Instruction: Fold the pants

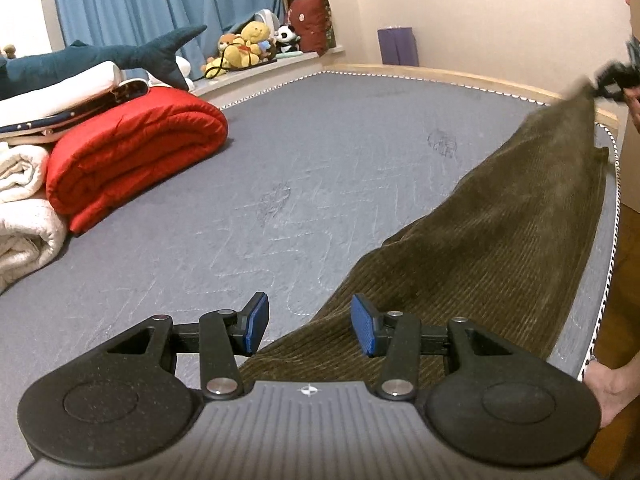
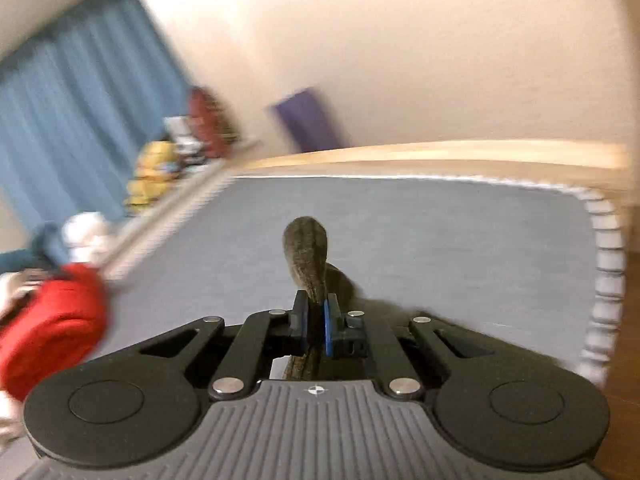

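1. Left wrist view gives the whole picture: olive corduroy pants (image 1: 480, 248) stretched along the right edge of the grey mattress (image 1: 248, 184), far end lifted off the bed up at the far right corner.
2. Only this view shows the right gripper (image 1: 614, 80) from outside, small and blurred, at that raised end of the cloth.
3. Right wrist view is smeared, but it shows what the other cannot: the right gripper (image 2: 316, 320) with its blue pads (image 2: 329, 330) clamped tight on a bunched fold of the pants (image 2: 306, 252), which sticks up past the fingertips.
4. Near the mattress's left edge, a rolled red quilt (image 1: 132, 156) beside white blankets (image 1: 24, 208).
5. Left gripper (image 1: 306, 322) is spread wide, gripping nothing, hovering over the near end of the pants; contact I can't tell.
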`<action>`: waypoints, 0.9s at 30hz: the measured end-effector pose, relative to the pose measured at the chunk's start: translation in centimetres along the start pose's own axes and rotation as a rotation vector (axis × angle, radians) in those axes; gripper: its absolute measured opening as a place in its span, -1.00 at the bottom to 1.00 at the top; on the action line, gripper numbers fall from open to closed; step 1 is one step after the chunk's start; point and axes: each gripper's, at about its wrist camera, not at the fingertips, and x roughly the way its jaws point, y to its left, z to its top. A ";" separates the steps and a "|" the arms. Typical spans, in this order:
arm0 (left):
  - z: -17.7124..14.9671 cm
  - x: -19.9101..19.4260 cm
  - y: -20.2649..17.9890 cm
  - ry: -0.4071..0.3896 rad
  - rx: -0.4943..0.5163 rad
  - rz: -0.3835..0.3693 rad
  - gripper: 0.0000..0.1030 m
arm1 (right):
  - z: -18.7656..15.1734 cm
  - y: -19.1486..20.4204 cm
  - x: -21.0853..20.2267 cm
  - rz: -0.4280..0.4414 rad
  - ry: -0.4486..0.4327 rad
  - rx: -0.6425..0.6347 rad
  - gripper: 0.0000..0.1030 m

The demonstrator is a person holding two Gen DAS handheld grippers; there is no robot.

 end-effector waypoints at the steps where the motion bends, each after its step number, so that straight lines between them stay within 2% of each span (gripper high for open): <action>1: 0.0 0.0 0.0 0.005 0.000 0.000 -0.02 | -0.8 -0.7 -0.7 -0.062 0.010 0.004 -0.86; 4: -0.1 0.3 -0.2 0.034 0.000 0.005 -0.02 | -3.4 -4.5 0.4 -0.208 0.106 0.060 -0.86; 7: -0.5 0.5 -0.1 0.066 -0.019 0.021 -0.02 | -6.0 -9.0 2.7 -0.279 0.203 0.154 -0.77; 9: -0.9 0.5 0.4 0.083 -0.045 0.023 -0.02 | -6.7 -10.6 3.8 -0.251 0.221 0.218 -0.75; 11: -1.4 0.7 1.0 0.105 -0.074 0.031 -0.01 | -7.0 -11.1 4.7 -0.178 0.228 0.240 -0.57; 13: -1.9 1.1 1.8 0.139 -0.115 0.057 -0.01 | -7.1 -11.2 5.2 -0.155 0.219 0.233 -0.29; 15: -2.5 1.6 2.9 0.176 -0.171 0.081 -0.01 | -7.1 -10.7 6.3 -0.149 0.227 0.224 -0.27; 17: -3.3 2.1 4.3 0.215 -0.243 0.103 -0.01 | -7.1 -10.4 7.1 -0.186 0.237 0.207 -0.29; 19: -4.0 2.5 5.6 0.245 -0.304 0.129 -0.01 | -7.2 -9.8 7.6 -0.231 0.238 0.183 -0.84; 22: -5.1 2.7 7.4 0.283 -0.372 0.159 -0.01 | -6.3 -8.2 6.7 -0.250 0.192 0.142 -0.89; 25: -5.9 2.7 8.5 0.303 -0.403 0.171 0.04 | -3.8 -7.0 2.9 -0.221 0.057 0.148 -0.90; 27: -6.2 2.7 9.0 0.311 -0.429 0.166 0.21 | -3.4 -7.8 2.0 -0.306 0.032 0.184 -0.90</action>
